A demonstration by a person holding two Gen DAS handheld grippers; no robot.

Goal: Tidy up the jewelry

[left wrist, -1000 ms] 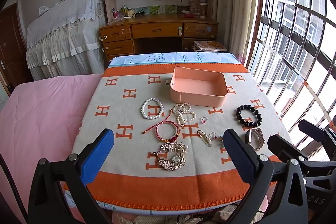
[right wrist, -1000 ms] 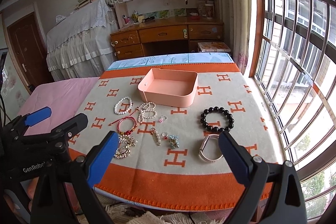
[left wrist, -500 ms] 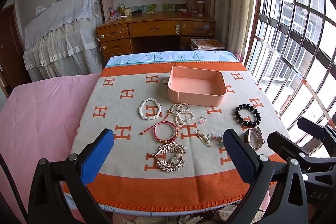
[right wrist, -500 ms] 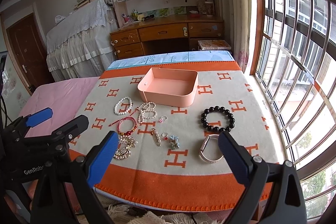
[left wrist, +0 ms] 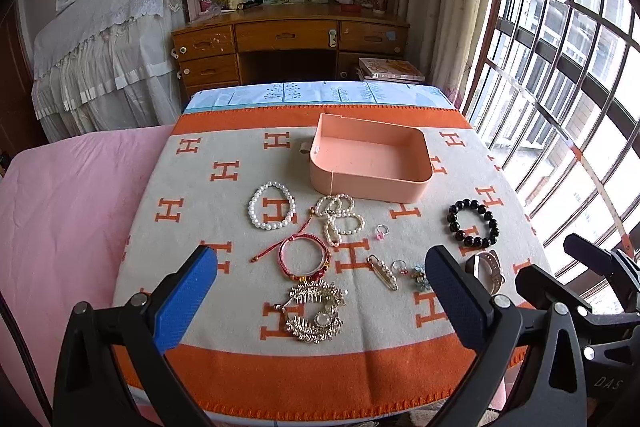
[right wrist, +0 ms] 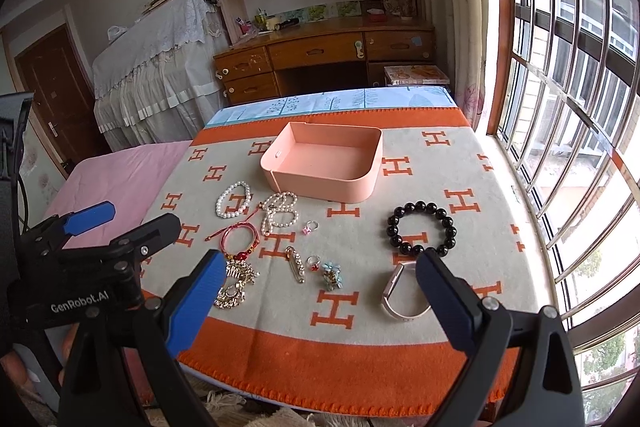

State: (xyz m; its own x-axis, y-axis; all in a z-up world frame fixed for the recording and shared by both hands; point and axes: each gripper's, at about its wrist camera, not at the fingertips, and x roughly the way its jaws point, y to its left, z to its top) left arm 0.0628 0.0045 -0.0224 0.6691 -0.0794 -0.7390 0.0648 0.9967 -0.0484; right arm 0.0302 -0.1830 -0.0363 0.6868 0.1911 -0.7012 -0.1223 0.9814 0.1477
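Hovering side by side over the near edge of the tabletop (left wrist: 240,379), both tools point toward the far wall. The left tool (left wrist: 320,291) is held level with its two blue pads spread wide apart, and nothing is between them. The right tool (right wrist: 320,295) is held the same way, spread wide and gripping nothing. In the right view, the left tool shows at the left side, and a bit of a hand (right wrist: 16,367) peeks out under it.

An orange and cream blanket (left wrist: 192,211) with big H shapes covers the tabletop. A pink box (left wrist: 370,163) sits near the far middle, and its inside is bare. All the jewelry lies on the blanket in front of it. A round white pearl bracelet (left wrist: 271,205) is to the left. A tangled pearl strand (left wrist: 338,219) lies just beside the box's front wall. A red string bracelet (left wrist: 304,257) lies nearer, touching a shiny gold piece (left wrist: 316,313) at the front. A small pink ring (left wrist: 382,231), a big safety pin (left wrist: 383,271), another little ring (left wrist: 399,267) and a blue charm (left wrist: 420,275) sit in the middle. A black bead bracelet (left wrist: 472,223) is off to the right, and a watch band (right wrist: 404,297) lies close in front of it.
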